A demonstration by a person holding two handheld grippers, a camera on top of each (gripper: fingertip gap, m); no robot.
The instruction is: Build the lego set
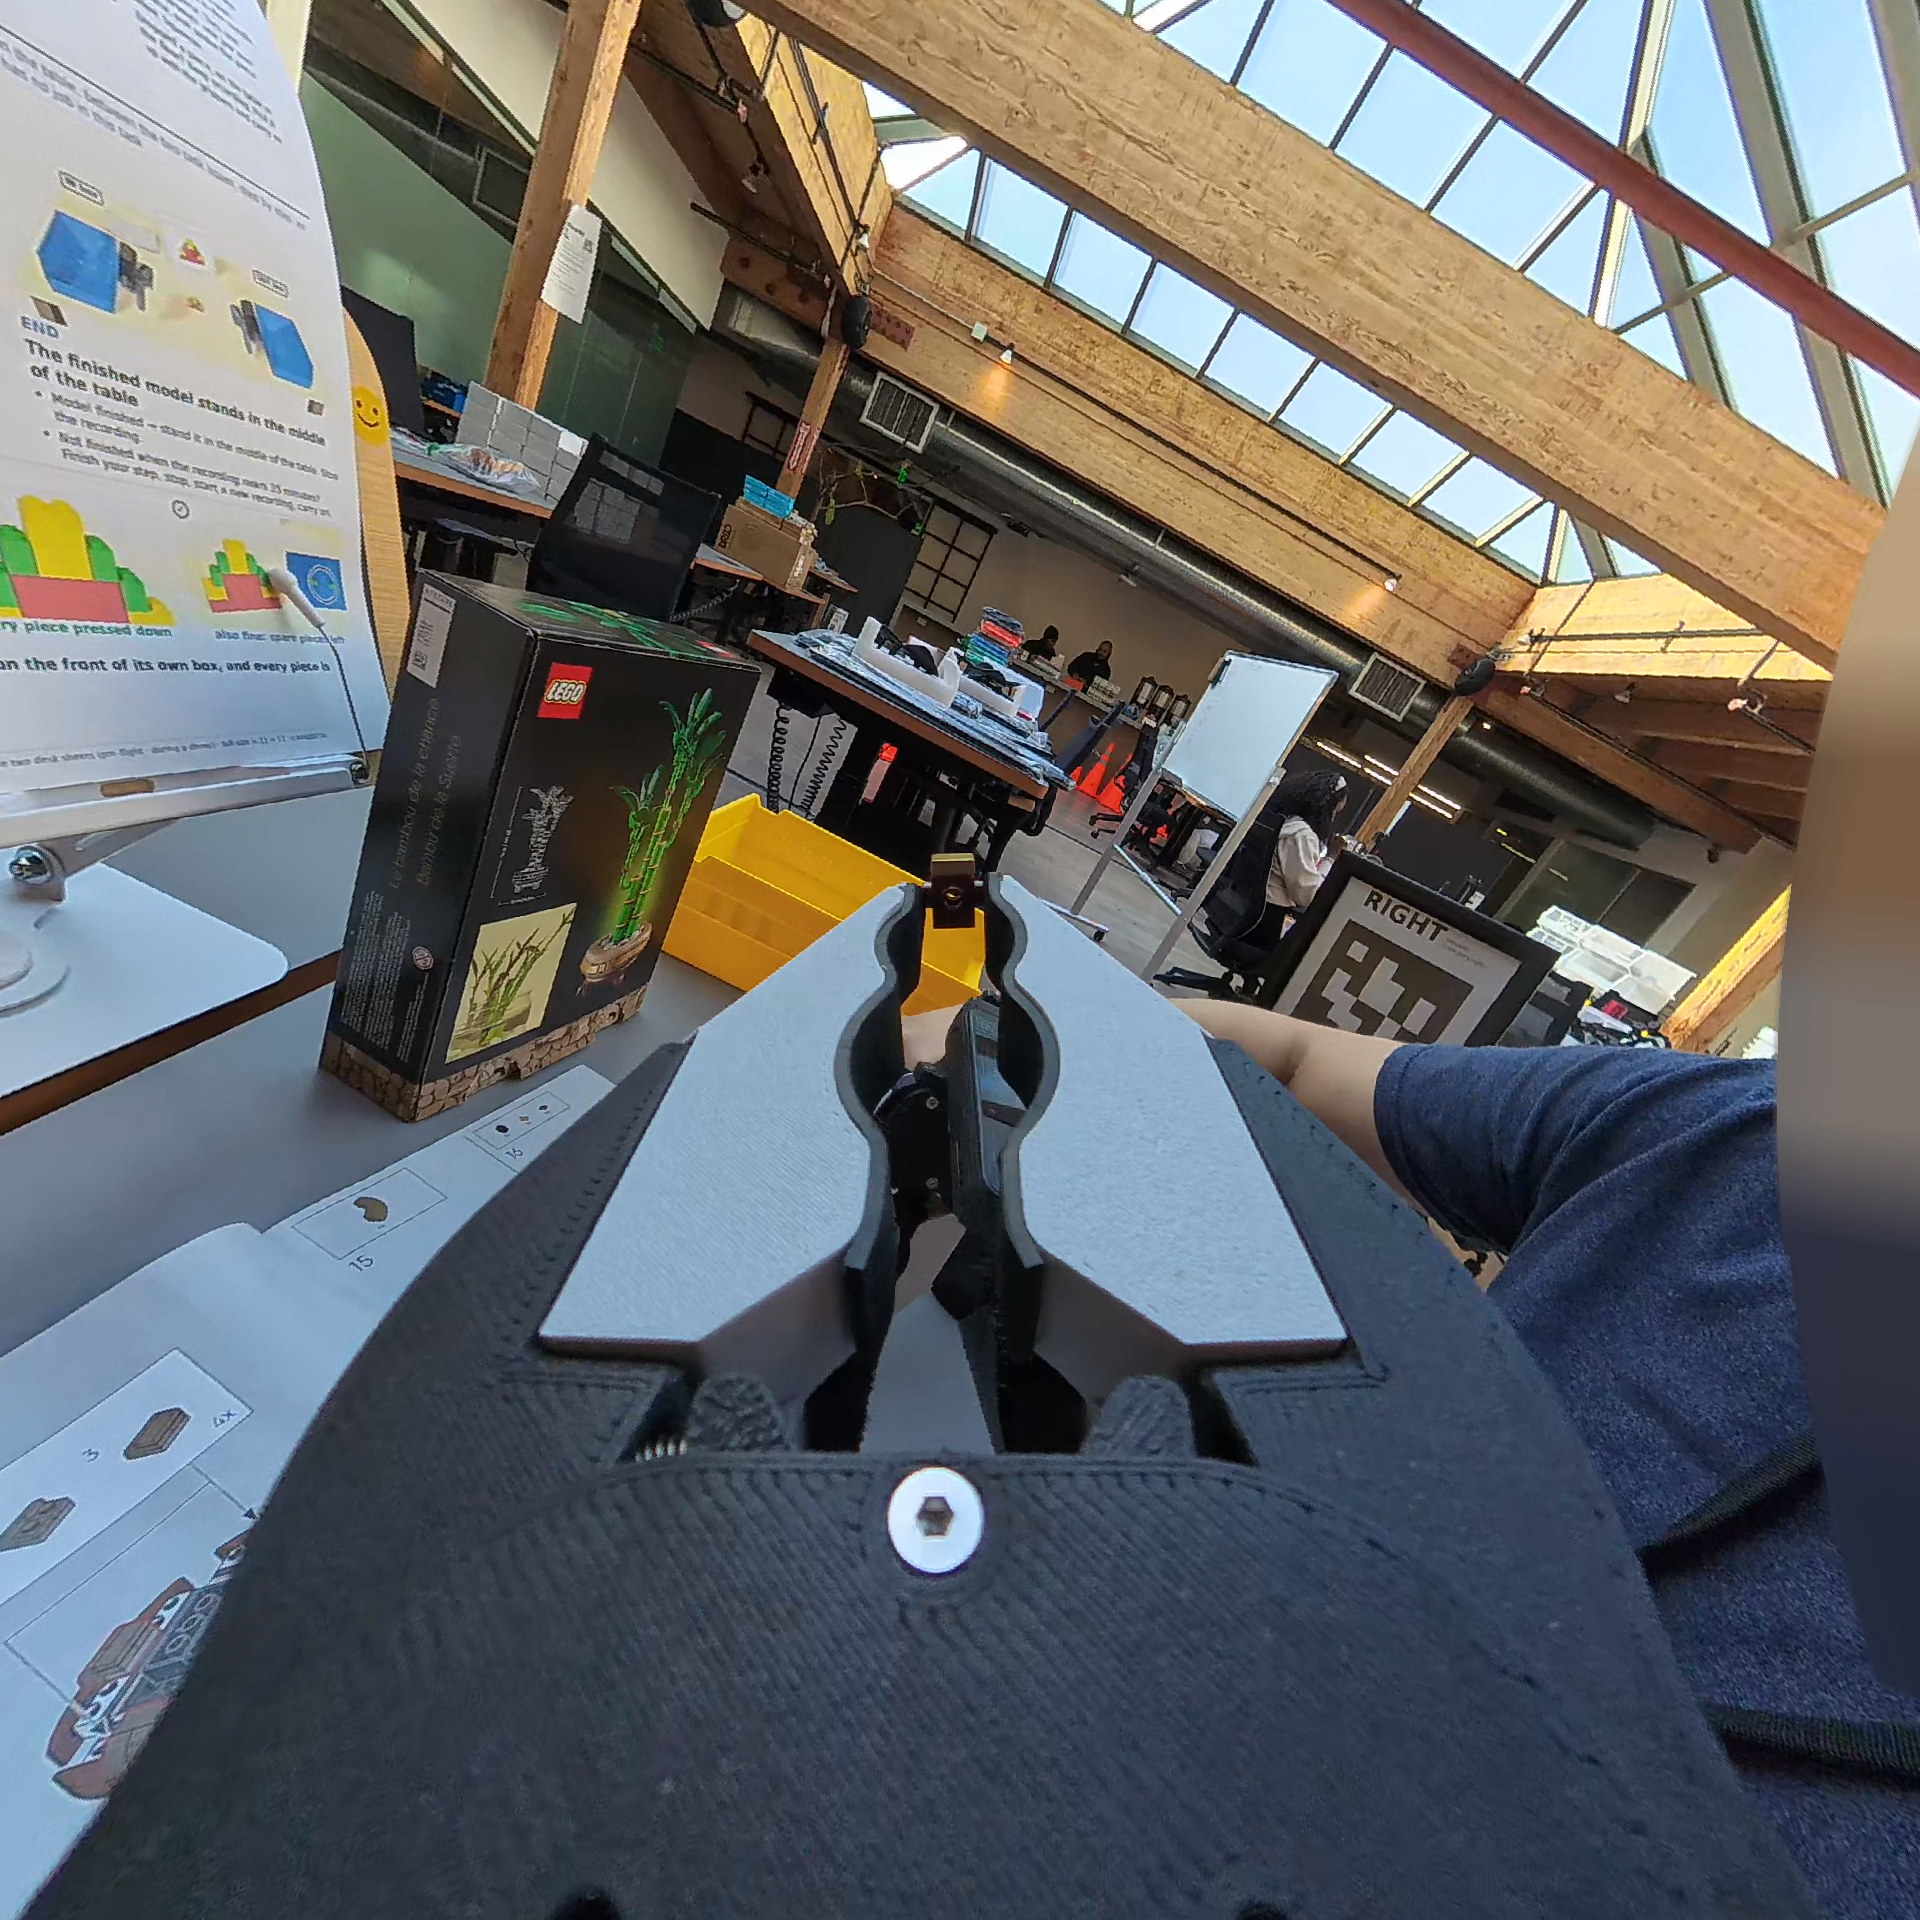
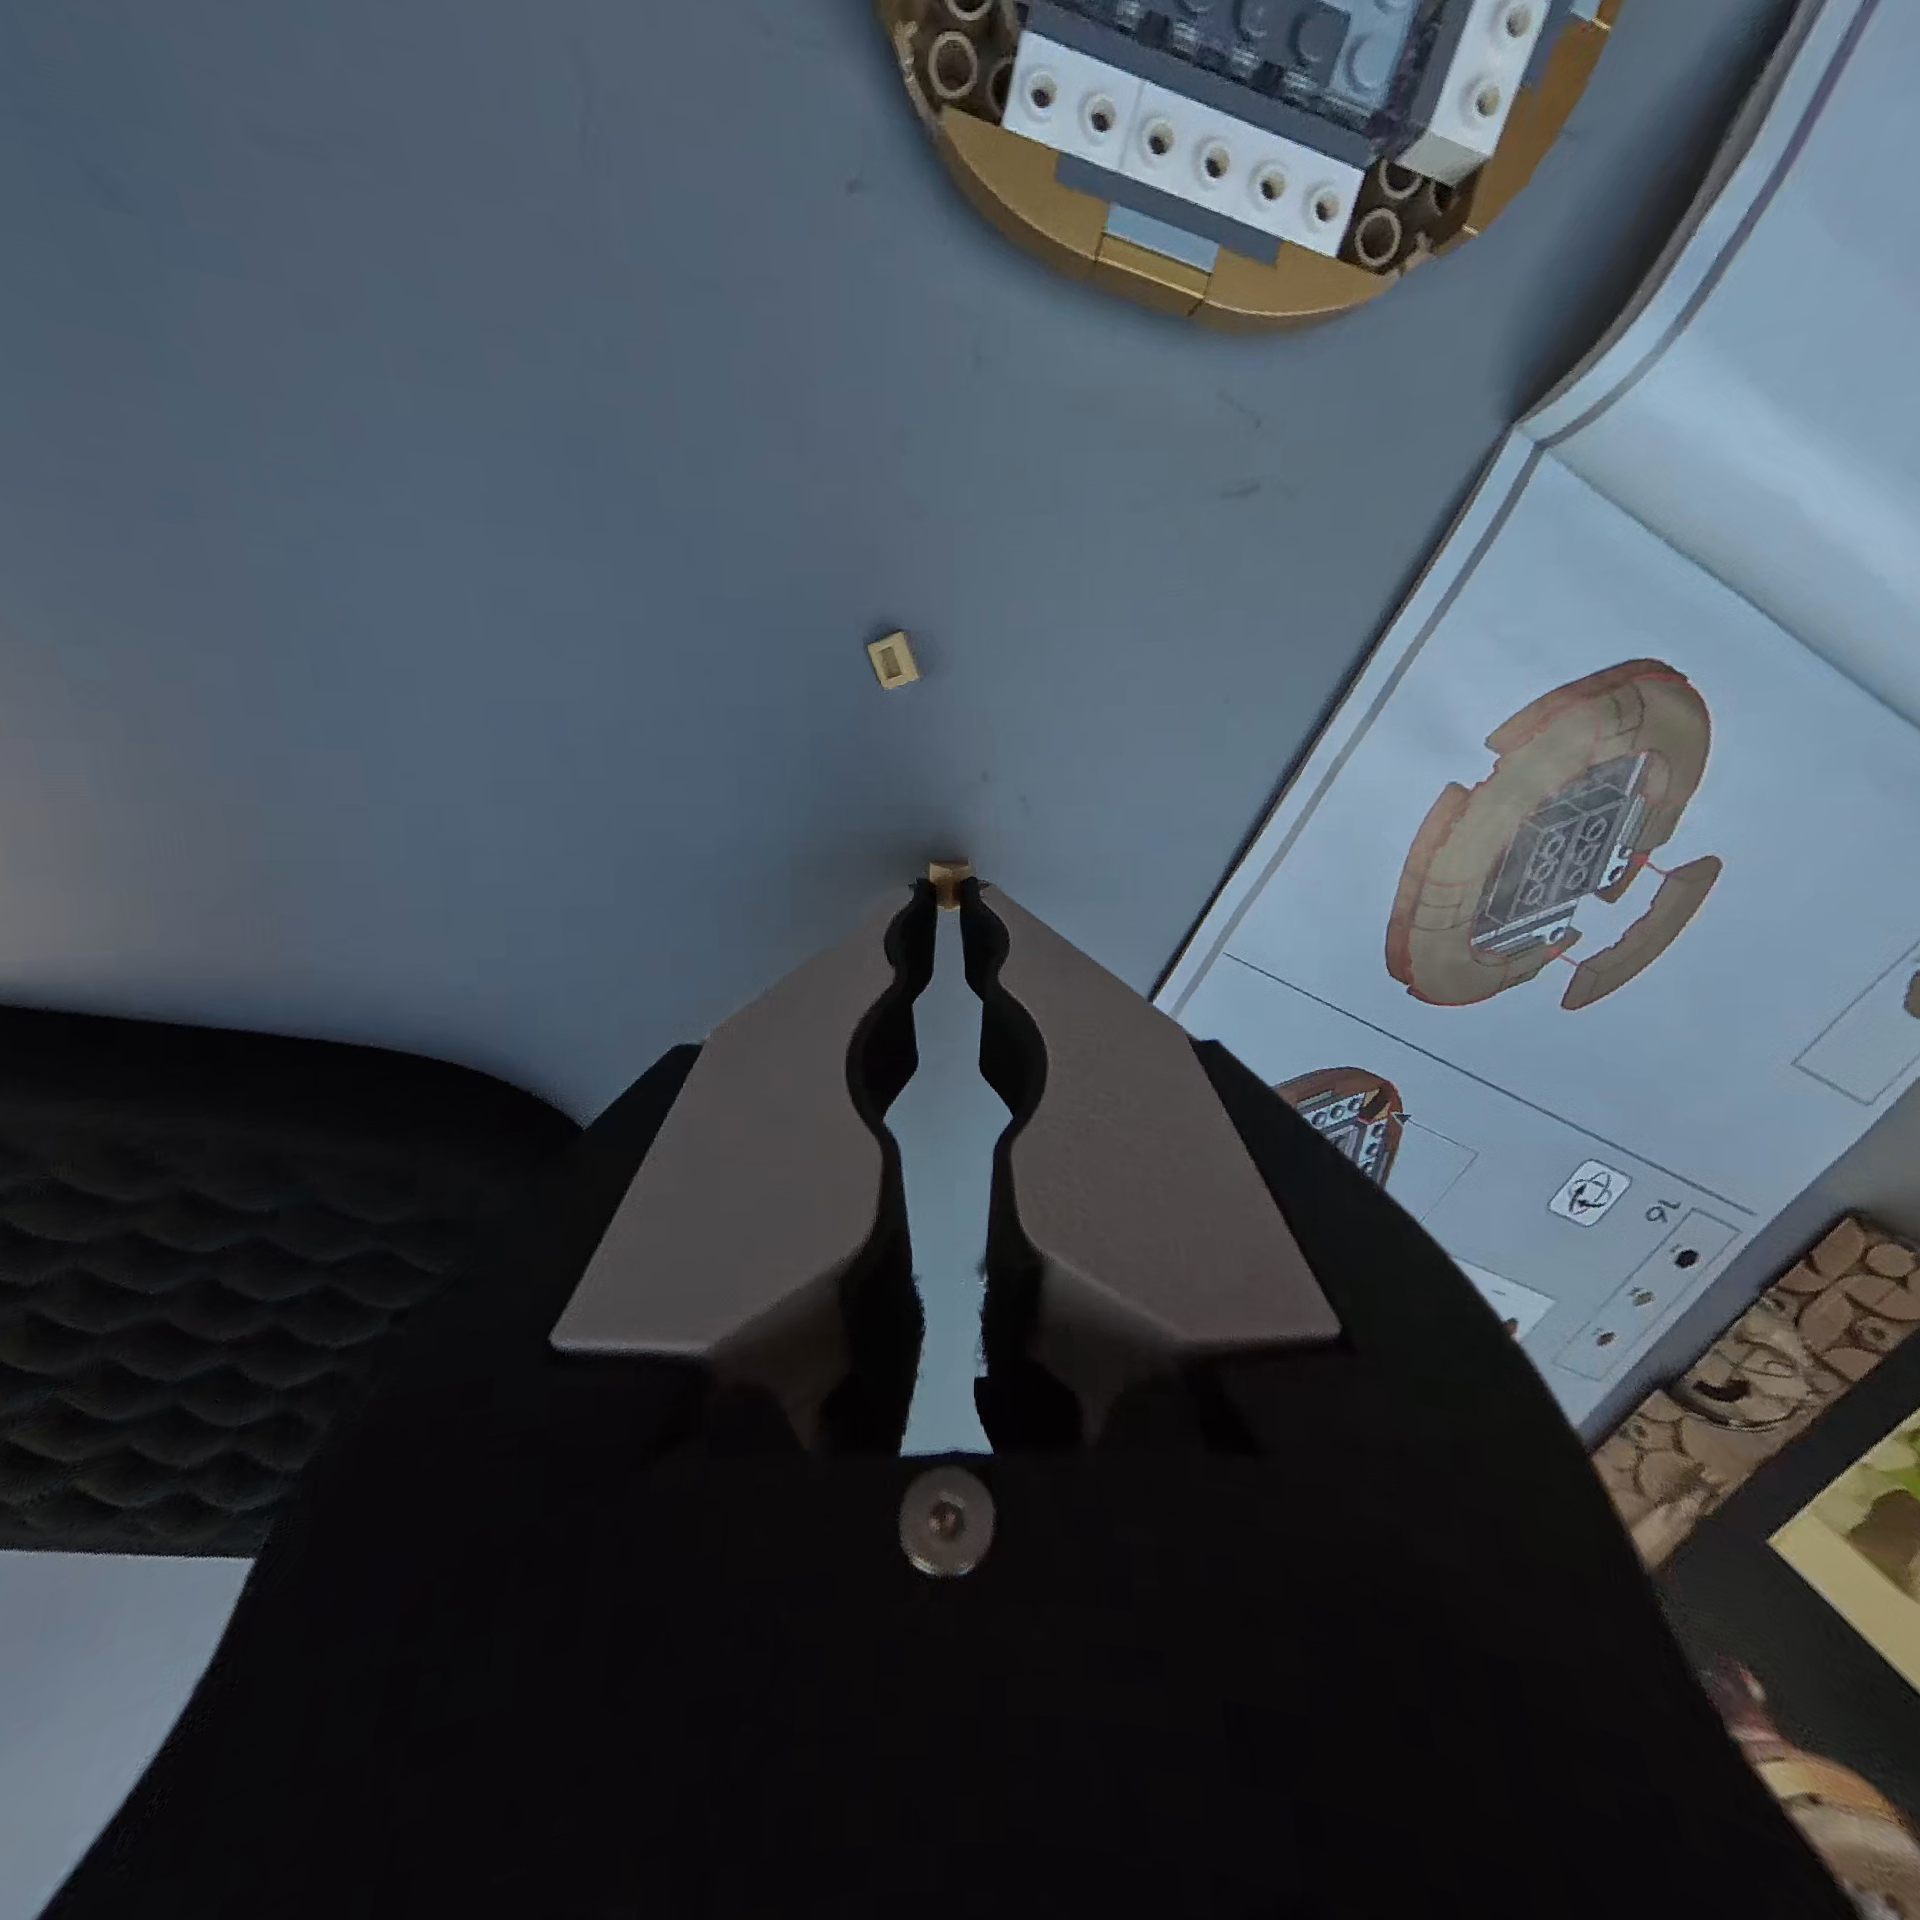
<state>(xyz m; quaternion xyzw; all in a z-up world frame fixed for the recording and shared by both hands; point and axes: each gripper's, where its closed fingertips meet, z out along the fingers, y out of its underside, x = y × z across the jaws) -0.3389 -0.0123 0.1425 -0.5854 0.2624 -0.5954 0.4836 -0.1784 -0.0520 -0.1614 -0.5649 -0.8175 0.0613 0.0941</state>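
- Left gripper (image 1: 953, 896): fingers drawn narrow on one small gold piece with a dark hole (image 1: 952, 890), pinched at the very tips and raised off the table, pointing out into the room — presumably so its underside can be checked or matched.
- Right gripper (image 2: 948, 890): fingers likewise narrow, clamping one tan piece (image 2: 948, 875) at the tips just above the grey table (image 2: 416, 623); a tip grip leaves the piece free to be seated.
- Loose pieces: one tan tile (image 2: 896, 660) lying alone ahead of the right gripper, apart from it.
- Model: one round gold-rimmed base (image 2: 1236, 177) with white and grey bricks, farther on, untouched.
- Aids: one open instruction booklet (image 2: 1558, 883) beside the work; one set box (image 1: 520, 842) standing upright; one yellow bin (image 1: 790, 894) behind — all within sight for reference.
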